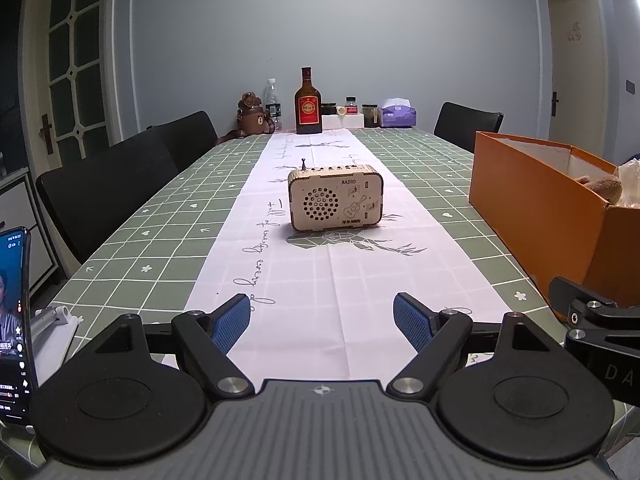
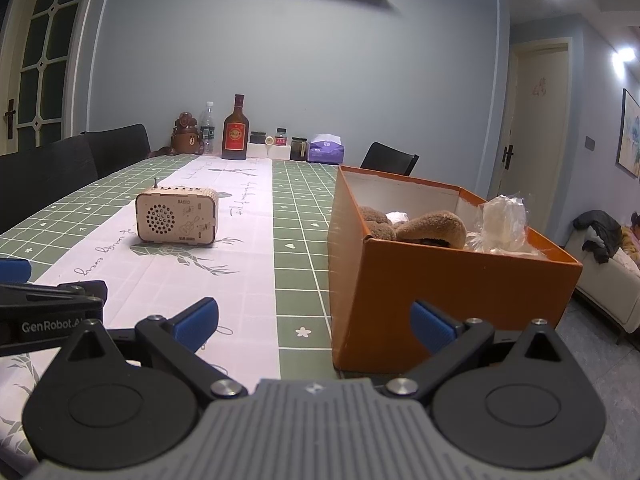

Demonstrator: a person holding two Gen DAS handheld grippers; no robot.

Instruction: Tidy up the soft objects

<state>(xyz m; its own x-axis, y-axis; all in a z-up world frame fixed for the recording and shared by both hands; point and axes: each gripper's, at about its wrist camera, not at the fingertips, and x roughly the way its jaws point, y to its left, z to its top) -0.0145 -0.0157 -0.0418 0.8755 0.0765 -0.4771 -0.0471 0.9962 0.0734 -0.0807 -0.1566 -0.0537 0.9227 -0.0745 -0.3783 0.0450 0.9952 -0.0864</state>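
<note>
An orange cardboard box (image 2: 440, 280) stands on the right side of the table; it also shows in the left wrist view (image 1: 532, 200). Inside it lie a brown plush toy (image 2: 432, 228), also seen in the left wrist view (image 1: 604, 188), and a clear plastic-wrapped white item (image 2: 502, 224). My left gripper (image 1: 322, 320) is open and empty, low over the white table runner near the front edge. My right gripper (image 2: 314, 320) is open and empty, just in front of the box's near left corner.
A wooden radio (image 1: 335, 198) sits mid-table on the runner (image 1: 320, 280). Bottles (image 1: 308, 104), jars, a tissue box (image 1: 398, 114) and a brown bear figure (image 1: 254, 114) line the far edge. A phone on a stand (image 1: 14, 320) is at left. Black chairs (image 1: 104, 196) flank the table.
</note>
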